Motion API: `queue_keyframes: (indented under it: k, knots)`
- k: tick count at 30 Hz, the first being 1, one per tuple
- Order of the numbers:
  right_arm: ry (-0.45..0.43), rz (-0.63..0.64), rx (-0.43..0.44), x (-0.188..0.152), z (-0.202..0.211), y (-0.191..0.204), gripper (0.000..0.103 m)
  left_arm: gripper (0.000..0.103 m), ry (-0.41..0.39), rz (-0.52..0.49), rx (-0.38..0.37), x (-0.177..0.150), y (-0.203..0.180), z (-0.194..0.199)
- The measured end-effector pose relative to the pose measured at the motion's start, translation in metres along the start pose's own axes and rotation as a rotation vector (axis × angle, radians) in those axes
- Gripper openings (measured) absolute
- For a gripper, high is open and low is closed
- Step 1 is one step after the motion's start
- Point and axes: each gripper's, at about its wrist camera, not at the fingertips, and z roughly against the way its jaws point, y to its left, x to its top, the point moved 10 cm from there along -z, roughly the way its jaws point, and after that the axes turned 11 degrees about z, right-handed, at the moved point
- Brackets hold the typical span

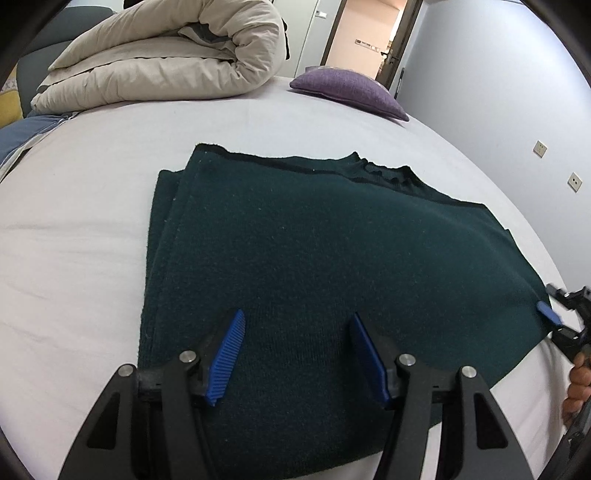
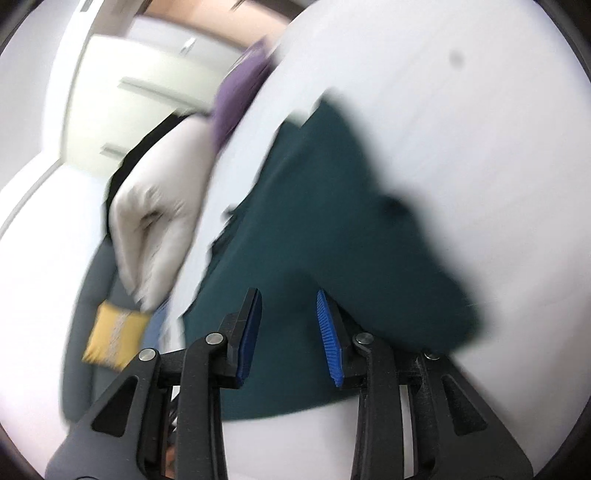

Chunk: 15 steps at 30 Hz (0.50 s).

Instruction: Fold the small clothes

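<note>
A dark green knit garment (image 1: 295, 258) lies folded flat on the white bed (image 1: 74, 240), its neckline toward the far side. My left gripper (image 1: 297, 325) is open and empty, hovering over the garment's near edge. My right gripper (image 2: 290, 306) is open with a narrower gap, above the same garment (image 2: 332, 206); this view is tilted and blurred by motion. The right gripper also shows at the garment's right corner in the left wrist view (image 1: 550, 314).
A rolled beige duvet (image 1: 166, 59) and a purple cushion (image 1: 351, 92) lie at the bed's far side. A yellow cushion (image 2: 114, 336) sits on grey seating beside the bed. A doorway (image 1: 365, 33) is beyond. The wall (image 1: 517, 110) is on the right.
</note>
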Motion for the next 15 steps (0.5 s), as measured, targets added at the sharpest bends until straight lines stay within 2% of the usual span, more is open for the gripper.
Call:
queue_keyframes:
  k: [2,5,9,13,15]
  knots:
    - [-0.042,0.019,-0.025,0.006,0.01,0.008,0.033,0.063,0.0,-0.009,0.008,0.0,-0.001,-0.001]
    - [-0.023,0.118,0.002,0.0,0.005,0.052,0.033,0.063,0.0,-0.017,0.016,-0.001,-0.001,-0.001]
    - [0.087,0.274,0.078,-0.014,-0.045,0.124,0.033,0.063,0.002,-0.018,0.018,0.0,-0.001,-0.001]
    - [0.187,0.369,0.147,-0.039,-0.091,0.189,0.033,0.063,0.002,-0.02,0.019,-0.001,-0.001,-0.002]
    - [0.228,0.396,0.154,-0.049,-0.11,0.211,0.033,0.063,0.005,-0.02,0.017,0.0,-0.001,-0.003]
